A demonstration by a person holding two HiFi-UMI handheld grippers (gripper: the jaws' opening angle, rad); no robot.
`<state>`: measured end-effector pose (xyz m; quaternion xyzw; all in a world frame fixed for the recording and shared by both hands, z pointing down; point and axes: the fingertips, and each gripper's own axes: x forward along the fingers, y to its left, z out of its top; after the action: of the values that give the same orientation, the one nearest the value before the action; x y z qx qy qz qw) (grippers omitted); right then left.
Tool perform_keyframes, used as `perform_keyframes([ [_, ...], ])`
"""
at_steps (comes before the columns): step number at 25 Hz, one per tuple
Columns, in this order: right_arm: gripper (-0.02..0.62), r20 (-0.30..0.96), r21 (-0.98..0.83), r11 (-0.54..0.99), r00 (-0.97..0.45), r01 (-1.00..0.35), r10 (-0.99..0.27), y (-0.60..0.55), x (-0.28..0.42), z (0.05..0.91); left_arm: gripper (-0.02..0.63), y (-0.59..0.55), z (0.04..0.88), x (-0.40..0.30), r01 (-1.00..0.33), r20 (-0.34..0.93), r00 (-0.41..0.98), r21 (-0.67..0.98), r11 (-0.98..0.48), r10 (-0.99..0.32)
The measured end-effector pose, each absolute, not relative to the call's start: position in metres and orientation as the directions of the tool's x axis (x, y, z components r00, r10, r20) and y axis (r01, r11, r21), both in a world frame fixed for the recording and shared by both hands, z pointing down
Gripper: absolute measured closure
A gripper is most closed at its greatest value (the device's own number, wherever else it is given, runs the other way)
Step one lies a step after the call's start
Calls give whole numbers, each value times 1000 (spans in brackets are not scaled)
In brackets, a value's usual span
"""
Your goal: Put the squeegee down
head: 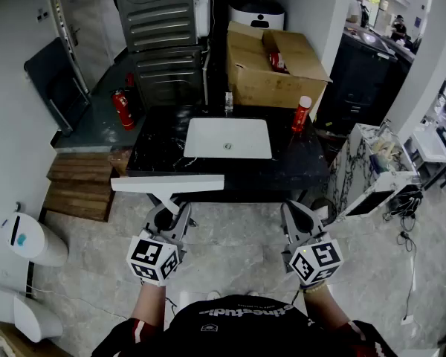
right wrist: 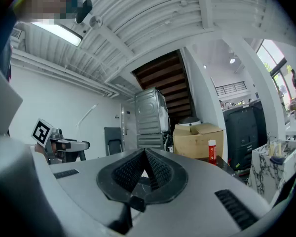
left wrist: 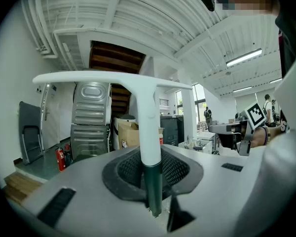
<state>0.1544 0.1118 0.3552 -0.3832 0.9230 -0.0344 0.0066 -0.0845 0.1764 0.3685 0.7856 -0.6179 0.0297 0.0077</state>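
The squeegee (head: pixel 167 184) has a long white blade bar and a white handle that turns dark green at its lower end. In the head view it hangs level just in front of the near edge of the black counter (head: pixel 297 166). My left gripper (head: pixel 167 214) is shut on the handle below the bar. In the left gripper view the squeegee (left wrist: pixel 150 132) stands upright between the dark pads (left wrist: pixel 126 174), its bar spreading wide overhead. My right gripper (head: pixel 293 220) floats beside it on the right, shut with nothing held. In its own view the right gripper (right wrist: pixel 142 169) shows both pads meeting.
A white sink (head: pixel 227 137) is set in the counter, with a small faucet (head: pixel 228 101) behind it and a red bottle (head: pixel 302 114) at the right. An open cardboard box (head: pixel 271 65), a fire extinguisher (head: pixel 122 108), wooden steps (head: pixel 78 188) and a white bin (head: pixel 30 240) stand around.
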Motion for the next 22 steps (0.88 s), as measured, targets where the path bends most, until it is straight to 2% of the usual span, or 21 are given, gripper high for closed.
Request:
perform_keyframes([
  [22, 555, 36, -83, 667, -671, -741, -741, 104, 129, 364, 520, 170, 373, -119, -970, 57, 243, -13, -244, -968],
])
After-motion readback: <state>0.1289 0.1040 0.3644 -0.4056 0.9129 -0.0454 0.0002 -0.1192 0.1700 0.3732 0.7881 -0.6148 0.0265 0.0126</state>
